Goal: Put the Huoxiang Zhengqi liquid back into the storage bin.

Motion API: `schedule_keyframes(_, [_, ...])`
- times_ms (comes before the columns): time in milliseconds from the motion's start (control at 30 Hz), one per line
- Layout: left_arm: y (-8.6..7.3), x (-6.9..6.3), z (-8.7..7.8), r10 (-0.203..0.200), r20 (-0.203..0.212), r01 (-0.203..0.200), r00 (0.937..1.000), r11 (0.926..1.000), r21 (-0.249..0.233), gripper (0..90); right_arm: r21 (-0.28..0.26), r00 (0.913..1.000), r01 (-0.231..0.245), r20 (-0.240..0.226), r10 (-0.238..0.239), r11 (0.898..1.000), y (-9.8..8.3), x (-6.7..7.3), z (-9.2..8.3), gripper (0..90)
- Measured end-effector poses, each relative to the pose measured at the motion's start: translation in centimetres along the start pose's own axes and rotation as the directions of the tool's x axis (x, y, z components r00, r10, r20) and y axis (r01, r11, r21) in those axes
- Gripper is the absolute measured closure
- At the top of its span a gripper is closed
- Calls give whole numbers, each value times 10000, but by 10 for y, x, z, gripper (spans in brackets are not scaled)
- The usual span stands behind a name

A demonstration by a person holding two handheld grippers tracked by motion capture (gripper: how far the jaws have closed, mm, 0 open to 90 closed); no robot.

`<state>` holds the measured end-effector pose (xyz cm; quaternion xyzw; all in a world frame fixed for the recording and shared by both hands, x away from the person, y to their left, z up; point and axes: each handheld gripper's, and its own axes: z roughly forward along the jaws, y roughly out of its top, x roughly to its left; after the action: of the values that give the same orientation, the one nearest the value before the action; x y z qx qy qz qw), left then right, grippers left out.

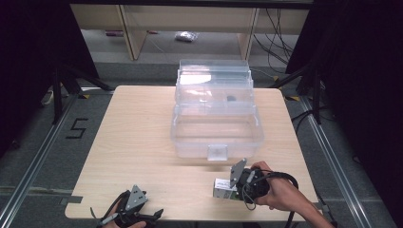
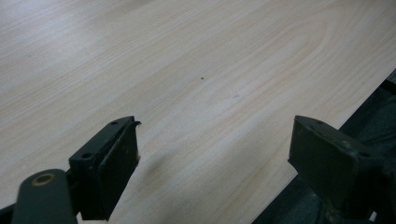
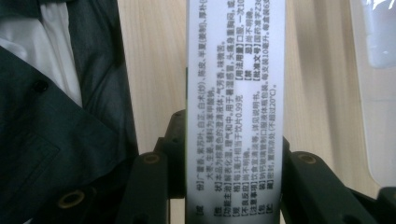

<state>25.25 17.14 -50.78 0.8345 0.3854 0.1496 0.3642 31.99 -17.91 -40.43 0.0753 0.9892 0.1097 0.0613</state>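
A white carton (image 1: 219,185) printed with small black text is lifted a little above the table's front right part. My right gripper (image 1: 230,191) is shut on it. In the right gripper view the carton (image 3: 235,93) stands lengthwise between the two black jaws, and the gripper (image 3: 233,154) clamps its long sides. My left gripper (image 1: 151,216) rests at the table's front left edge. In the left gripper view it (image 2: 215,154) is open, with bare wood between its jaws.
A clear plastic storage box (image 1: 218,142) with its lid raised behind it stands at the middle back of the wooden table (image 1: 138,142); its wall (image 3: 378,93) shows beside the carton. A person's dark garment (image 3: 56,140) hangs at the left of the right gripper view.
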Motion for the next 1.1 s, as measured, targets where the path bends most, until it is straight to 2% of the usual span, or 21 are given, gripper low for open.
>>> schedule_keyframes(33, [0, 0, 1, -97, 25, 98, 9999, 9999, -46, 152, -17, 10000, 39, -39, -39, 10000, 1, -1, -2, 644])
schedule_keyframes(67, [0, 0, 0, 48, -18, -48, 10000, 10000, 37, 152, 51, 9999, -104, 22, 104, 9999, 1, -1, -4, 644])
schedule_keyframes(167, [0, -1, 0, -76, -31, 76, 10000, 10000, -3, 152, -10, 9993, -363, -30, 363, 9993, 3, -3, -8, 644])
schedule_keyframes(200, [0, 0, 0, 18, -26, -18, 10000, 10000, 24, 152, -55, 9997, -227, 25, 227, 9997, 4, -5, -9, 644])
schedule_keyframes(233, [0, 0, 0, 54, -21, -54, 10000, 10000, 47, 152, -4, 9992, -412, 14, 412, 9992, 5, -4, -12, 644])
schedule_keyframes(267, [0, 0, 0, 42, -18, -42, 10000, 10000, 38, 152, 50, 9998, -184, 88, 183, 9998, 5, -7, -14, 644])
schedule_keyframes(333, [0, -1, 0, -48, -48, 48, 10000, 10000, 3, 152, -242, 10000, 13, 12, -13, 9997, 6, -10, -15, 643])
schedule_keyframes(400, [0, -1, 0, -36, -7, 36, 10000, 10000, -43, 152, -75, 9999, -63, 150, 64, 10000, 6, -12, -19, 643])
schedule_keyframes(433, [0, 0, 0, 44, -15, -44, 10000, 10000, 45, 152, -343, 9999, 75, 77, -73, 9994, 7, -14, -18, 643])
schedule_keyframes(533, [0, -1, 0, -97, -20, 97, 10000, 10000, -18, 152, -239, 10000, -21, 75, 22, 9997, 8, -16, -22, 643])
schedule_keyframes(567, [0, -1, 0, -28, -38, 28, 10000, 10000, 9, 152, -193, 9998, 172, 113, -170, 9997, 8, -19, -23, 644])
schedule_keyframes(600, [0, -1, 0, -54, -15, 54, 10000, 10000, -53, 152, -138, 9990, -439, 116, 441, 9989, 8, -15, -25, 644])
schedule_keyframes(667, [0, 0, 0, 68, -32, -67, 10000, 10000, 58, 152, -187, 9998, -95, 151, 97, 9998, 8, -20, -28, 644])
schedule_keyframes(733, [0, -1, 1, -118, -34, 118, 9999, 9999, -29, 152, -177, 9997, -206, 125, 208, 9996, 9, -20, -30, 644])
schedule_keyframes(800, [0, -1, 0, -38, -41, 38, 10000, 10000, 7, 152, -92, 9989, -416, 217, 418, 9991, 9, -22, -34, 645])
schedule_keyframes(900, [0, -1, 1, -114, -2, 114, 9999, 9999, -57, 152, -21, 9997, -40, 259, 40, 10000, 10, -27, -39, 648])
schedule_keyframes(967, [0, 0, 0, 102, -89, -101, 9999, 9999, 78, 152, -193, 9996, 38, 270, -33, 9998, 11, -30, -41, 648])
schedule_keyframes(1000, [0, 0, 0, 68, -115, -68, 9999, 10000, 61, 152, -105, 9993, 235, 307, -231, 9997, 11, -33, -42, 649])
schedule_keyframes(1033, [0, 0, 0, 68, -115, -68, 9999, 10000, 61, 152, -105, 9993, 235, 307, -231, 9997, 11, -33, -42, 649])
schedule_keyframes(1067, [0, 0, 0, 56, -1, -56, 10000, 10000, 36, 152, -119, 9994, -245, 246, 248, 9996, 11, -31, -45, 649])
schedule_keyframes(1100, [0, 0, 1, -92, -7, 92, 10000, 9999, -50, 152, -111, 9993, 56, 367, -52, 9999, 12, -36, -48, 649])
